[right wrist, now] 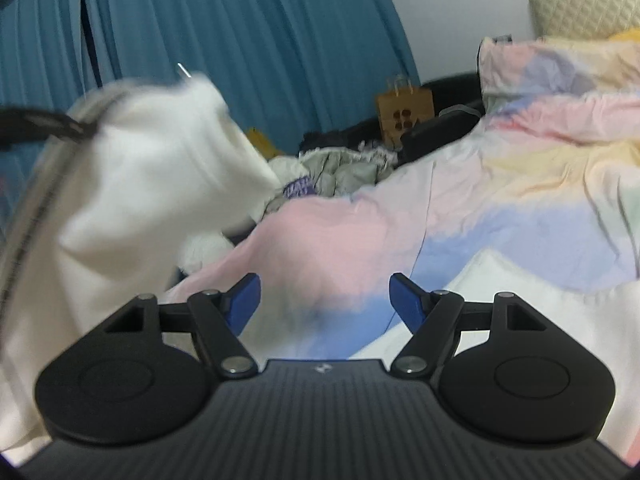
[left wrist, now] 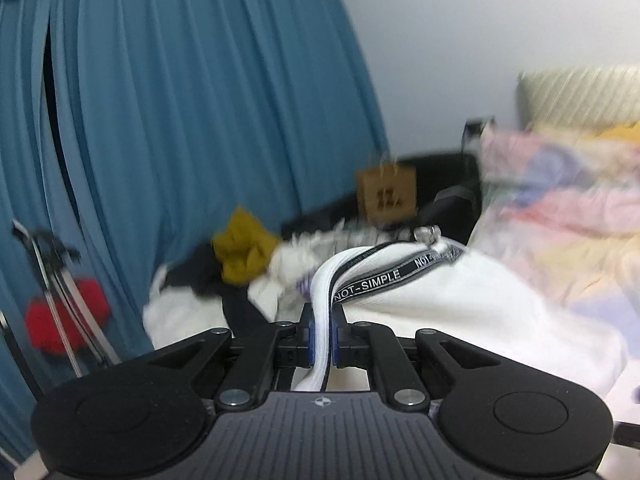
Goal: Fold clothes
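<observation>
Left gripper [left wrist: 323, 334] is clamped on the white garment's [left wrist: 440, 304] ribbed edge; right gripper [right wrist: 325, 303], jaws apart and empty, should probably grab the opposite edge before folding.

Left gripper [left wrist: 323, 340], lower centre of the left wrist view: jaws drawn nearly together, blue pads [left wrist: 307, 340] pressed on a white ribbed garment hem [left wrist: 322, 300] between them. Right gripper [right wrist: 325, 300], lower centre of the right wrist view: jaws held wide apart, blue fingertips [right wrist: 245, 300] bare, nothing gripped between them.
</observation>
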`<state>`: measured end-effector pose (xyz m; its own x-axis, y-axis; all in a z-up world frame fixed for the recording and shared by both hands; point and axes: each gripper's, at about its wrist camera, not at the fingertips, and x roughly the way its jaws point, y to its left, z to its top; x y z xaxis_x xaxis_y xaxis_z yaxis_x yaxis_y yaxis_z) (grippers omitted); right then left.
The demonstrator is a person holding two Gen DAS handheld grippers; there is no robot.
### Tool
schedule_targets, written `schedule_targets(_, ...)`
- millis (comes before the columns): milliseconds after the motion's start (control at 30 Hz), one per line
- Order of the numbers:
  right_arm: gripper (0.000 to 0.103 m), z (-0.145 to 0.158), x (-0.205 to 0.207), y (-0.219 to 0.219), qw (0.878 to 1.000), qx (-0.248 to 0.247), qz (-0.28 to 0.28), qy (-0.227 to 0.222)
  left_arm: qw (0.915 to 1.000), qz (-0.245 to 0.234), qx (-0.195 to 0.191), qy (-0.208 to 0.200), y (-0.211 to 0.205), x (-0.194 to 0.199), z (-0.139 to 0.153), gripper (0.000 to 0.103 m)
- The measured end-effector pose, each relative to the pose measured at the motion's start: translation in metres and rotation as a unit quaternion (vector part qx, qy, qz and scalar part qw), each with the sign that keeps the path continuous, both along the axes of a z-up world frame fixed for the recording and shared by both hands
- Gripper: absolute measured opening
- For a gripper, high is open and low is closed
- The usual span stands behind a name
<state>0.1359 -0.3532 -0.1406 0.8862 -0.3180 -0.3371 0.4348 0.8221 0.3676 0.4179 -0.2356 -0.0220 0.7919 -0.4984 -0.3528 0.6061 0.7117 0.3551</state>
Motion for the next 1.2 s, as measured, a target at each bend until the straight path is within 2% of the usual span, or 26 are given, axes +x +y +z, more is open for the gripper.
schedule_targets(133, 0.073, -0.012, 0.010, -0.003, 1.000, 0.015, 0.012, 0.013, 0.9976, 0.044, 0.053, 0.007, -0.027, 0.066, -0.070, 0.008)
schedule_targets(233, 0.073, -0.022, 0.021, -0.008, 0.999, 0.029, 0.018, 0.020, 0.9938, 0.091, 0.059, 0.024, -0.026, 0.107, -0.111, 0.010)
schedule_targets(300, 0.073, -0.030, 0.029, -0.013, 0.999, 0.040, 0.026, 0.026, 0.9906, 0.115, 0.062, 0.040, -0.021, 0.128, -0.130, 0.024)
schedule_targets(333, 0.073, -0.034, 0.032, -0.014, 0.998, 0.046, 0.031, 0.029, 0.9886, 0.129, 0.061, 0.049, -0.016, 0.134, -0.136, 0.028)
schedule_targets(400, 0.073, -0.041, 0.039, -0.017, 0.997, 0.057, 0.041, 0.034, 0.9828, 0.161, 0.048, 0.076, -0.002, 0.140, -0.145, 0.063)
schedule_targets(433, 0.073, -0.044, 0.042, -0.018, 0.996, 0.063, 0.045, 0.037, 0.9784, 0.181, 0.033, 0.095, 0.008, 0.139, -0.147, 0.067)
schedule_targets(500, 0.073, -0.047, 0.046, -0.016, 0.996, 0.066, 0.052, 0.042, 0.9758, 0.180, 0.003, 0.124, 0.028, 0.110, -0.138, 0.074)
schedule_targets(567, 0.073, -0.048, 0.048, -0.012, 0.995, 0.062, 0.064, 0.045, 0.9760, 0.177, -0.017, 0.126, 0.047, 0.084, -0.130, 0.083)
schedule_targets(700, 0.073, -0.043, 0.044, -0.001, 0.995, 0.040, 0.076, 0.045, 0.9756, 0.176, -0.036, 0.126, 0.088, 0.013, -0.113, 0.086)
schedule_targets(900, 0.073, -0.033, 0.034, 0.014, 0.994, 0.028, 0.102, 0.039, 0.9711, 0.194, -0.016, 0.138, 0.155, -0.127, -0.096, 0.090)
schedule_targets(1033, 0.073, -0.030, 0.030, 0.022, 0.991, 0.042, 0.124, 0.042, 0.9581, 0.233, -0.053, 0.158, 0.211, -0.208, -0.100, 0.090)
schedule_targets(1100, 0.073, -0.029, 0.028, 0.025, 0.989, 0.047, 0.132, 0.044, 0.9503, 0.257, -0.075, 0.159, 0.232, -0.231, -0.103, 0.090)
schedule_targets(1200, 0.073, -0.029, 0.022, 0.028, 0.988, 0.049, 0.140, 0.047, 0.9336, 0.293, -0.106, 0.178, 0.256, -0.248, -0.104, 0.090)
